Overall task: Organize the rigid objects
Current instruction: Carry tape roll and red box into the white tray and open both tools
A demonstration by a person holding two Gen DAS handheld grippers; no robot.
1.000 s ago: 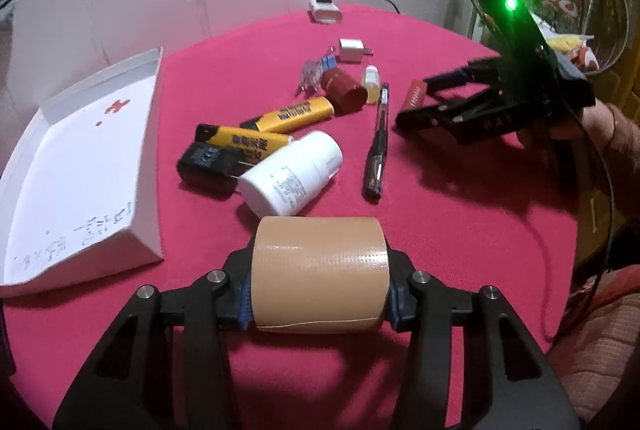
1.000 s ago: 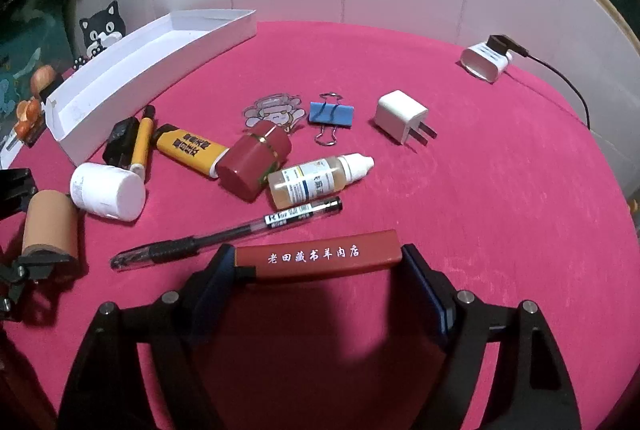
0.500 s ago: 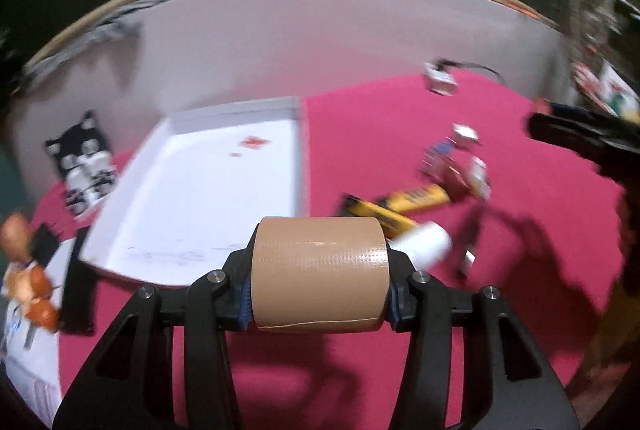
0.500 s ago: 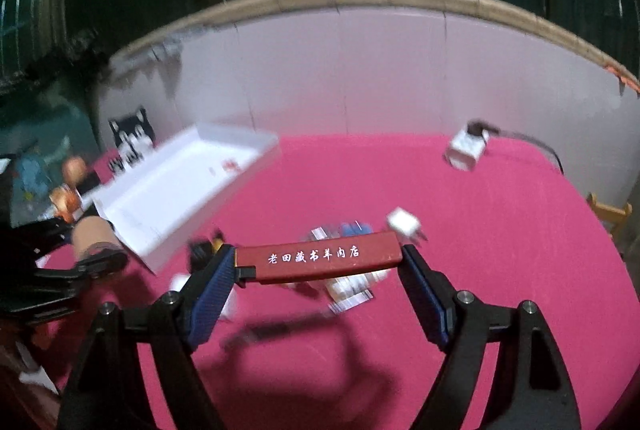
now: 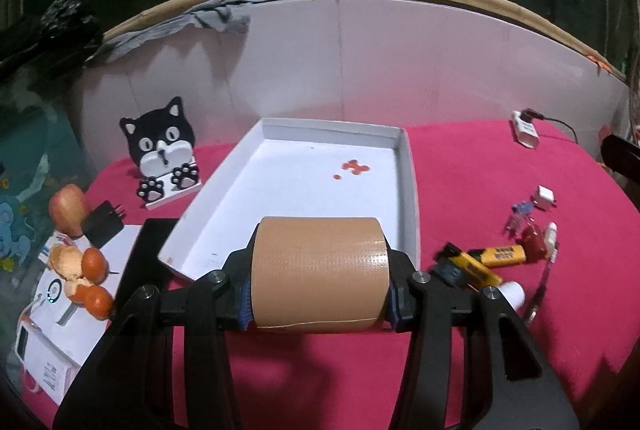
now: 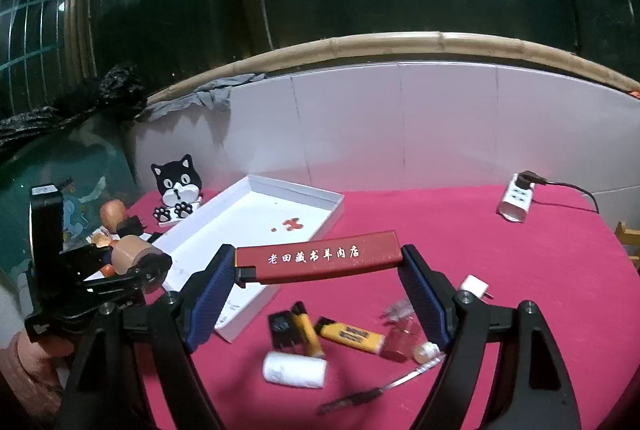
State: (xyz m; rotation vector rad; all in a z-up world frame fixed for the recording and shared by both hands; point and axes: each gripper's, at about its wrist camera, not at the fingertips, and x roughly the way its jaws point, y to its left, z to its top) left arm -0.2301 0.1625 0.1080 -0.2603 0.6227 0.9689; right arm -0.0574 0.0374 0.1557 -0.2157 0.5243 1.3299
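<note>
Left tool (image 5: 320,272) clamps my tape roll (image 5: 320,270) near white tray (image 5: 408,190); right tool (image 6: 318,266) clamps red lighter (image 6: 318,257); clutter (image 6: 344,336) right on surface (image 6: 520,270).

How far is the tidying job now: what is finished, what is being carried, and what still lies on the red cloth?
Done: nothing; the white cardboard tray holds no objects, only red marks. In hand: the left gripper clamps the tan tape roll, and the right gripper clamps the dark red lettered bar. Left: yellow lighters, white bottle, pen and white plug on the cloth.
</note>
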